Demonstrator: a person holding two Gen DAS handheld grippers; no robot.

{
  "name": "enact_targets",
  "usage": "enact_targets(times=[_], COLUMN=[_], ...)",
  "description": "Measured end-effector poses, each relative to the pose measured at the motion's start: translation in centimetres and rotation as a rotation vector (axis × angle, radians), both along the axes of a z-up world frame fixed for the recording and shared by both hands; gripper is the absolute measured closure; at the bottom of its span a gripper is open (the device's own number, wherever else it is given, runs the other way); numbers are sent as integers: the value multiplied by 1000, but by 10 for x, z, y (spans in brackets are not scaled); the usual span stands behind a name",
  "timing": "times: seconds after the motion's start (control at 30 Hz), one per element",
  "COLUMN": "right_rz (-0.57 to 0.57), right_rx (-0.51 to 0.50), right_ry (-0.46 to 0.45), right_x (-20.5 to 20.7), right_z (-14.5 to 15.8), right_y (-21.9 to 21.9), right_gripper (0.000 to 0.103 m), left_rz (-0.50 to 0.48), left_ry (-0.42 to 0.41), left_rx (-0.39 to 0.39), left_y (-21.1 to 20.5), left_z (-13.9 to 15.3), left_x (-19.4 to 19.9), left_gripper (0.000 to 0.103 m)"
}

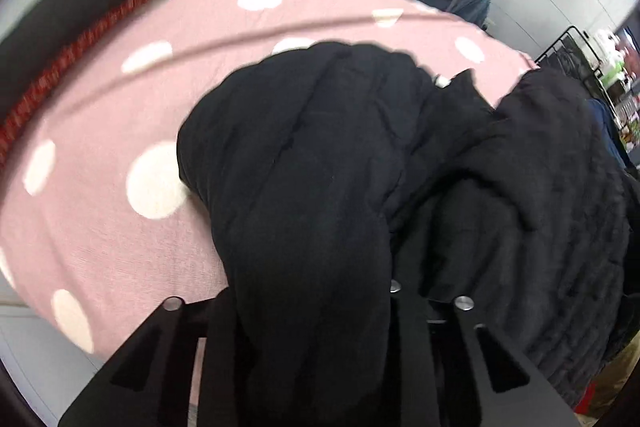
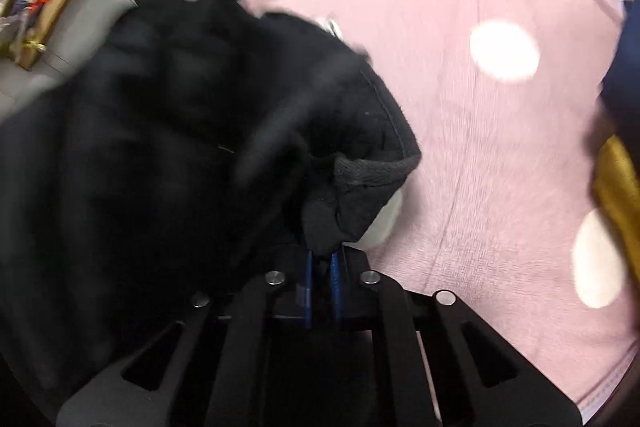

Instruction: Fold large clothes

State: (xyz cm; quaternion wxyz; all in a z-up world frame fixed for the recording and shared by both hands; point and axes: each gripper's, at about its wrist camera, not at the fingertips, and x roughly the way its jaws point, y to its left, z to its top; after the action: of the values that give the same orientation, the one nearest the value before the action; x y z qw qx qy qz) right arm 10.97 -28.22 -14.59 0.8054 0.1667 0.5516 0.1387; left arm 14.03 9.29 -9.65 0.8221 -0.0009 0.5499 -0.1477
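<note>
Since the black padded jacket [image 1: 320, 155] is thick, soft and bulky, it will likely sag and slump; hems or cuffs give the best hold. It lies heaped on the pink polka-dot bedsheet [image 1: 120, 115]. Left gripper [image 1: 312, 327] points forward over the bed, fabric bunched between its fingers, apparently clamped, though the tips are hidden. Right gripper [image 2: 322, 263] sits low, jaws nearly together, pinching a ribbed cuff-like edge [image 2: 372, 171] of the jacket. Motion blur throughout.
</note>
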Motion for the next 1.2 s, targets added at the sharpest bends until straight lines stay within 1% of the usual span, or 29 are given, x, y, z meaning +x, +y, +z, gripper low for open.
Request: enact_targets(times=[0.03,0.07,0.13,0.17,0.2,0.23,0.27,0.3,0.37,0.43,0.47,0.53,0.57,0.63,0.7,0.77,0.8,0.83,0.87,0.9,0.93,0.97,1.0,1.03,1.07,1.1,1.13,1.17,1.2], right_rz=[-10,-13,2,5,5,0,-11,-23,-42,-49,-63,-79,-91,-107,-121,-125,-140,-155,-163,-203,-231,-249,-270,-294,-319,-327,-330,-323,-299], right_rx=[23,44,27,1,-9,-11,-8,11,46,57,76,133,161,161,133,127,125,129,140,149,146,135,118,92,56,49,44,38,26], right_ry=[-34,-77,-204,-294,-374,-424,-491,-554,-692,-820,-863,-907,-921,-936,-943,-901,-885,-845,-816,-782,-756,-714,-627,-568,-522,-506,-481,-445,-406], right_x=[-6,-12,-21,-27,-32,-37,-43,-51,-69,-97,-110,-130,-137,-135,-118,-91,-94,-81,-66,-39,-21,-3,28,42,54,60,56,56,54], right_z=[18,39,86,118,146,166,195,221,269,311,328,347,353,365,362,360,354,347,346,335,327,313,291,277,257,238,225,210,192], right_y=[-1,-3,-5,-6,-9,-11,-17,-23,-38,-43,-46,-61,-70,-80,-82,-76,-80,-84,-84,-88,-92,-91,-90,-88,-85,-82,-78,-73,-66], right_gripper=[97,97,98,98,98,98,98,98,99,99,99,99,99,99,99,99,99,98,98,98,96,93,72,32,22,21,21,21,21], left_rz=[-2,-7,-17,-22,-26,-28,-30,-31,-48,-58,-67,-78,-83,-94,-107,-106,-101,-96,-84,-54,-26,7,84,136,193,245,291,330,368], left_ry=[-23,-63,-157,-200,-265,-316,-374,-459,-611,-691,-715,-742,-741,-716,-693,-660,-640,-620,-590,-545,-507,-456,-394,-353,-286,-218,-207,-214,-221], left_rx=[-8,-27,-81,-104,-136,-165,-197,-233,-294,-359,-387,-433,-456,-496,-504,-495,-484,-460,-446,-451,-449,-439,-406,-378,-356,-362,-349,-314,-272], left_y=[-1,-2,2,3,6,7,11,15,18,27,33,44,50,57,57,57,56,54,52,50,49,50,52,55,57,64,71,77,85], left_z=[10,28,68,87,113,133,154,182,228,255,264,274,275,273,270,265,261,255,248,236,223,207,184,171,151,128,112,99,85], left_x=[-3,-11,-27,-33,-41,-46,-54,-66,-84,-103,-112,-126,-131,-136,-129,-112,-98,-78,-58,-30,-7,18,46,61,75,86,88,86,80], left_gripper=[83,83,84,84,84,84,84,84,84,83,83,83,83,83,84,84,84,84,84,84,77,66,61,51,42,41,39,29,22])
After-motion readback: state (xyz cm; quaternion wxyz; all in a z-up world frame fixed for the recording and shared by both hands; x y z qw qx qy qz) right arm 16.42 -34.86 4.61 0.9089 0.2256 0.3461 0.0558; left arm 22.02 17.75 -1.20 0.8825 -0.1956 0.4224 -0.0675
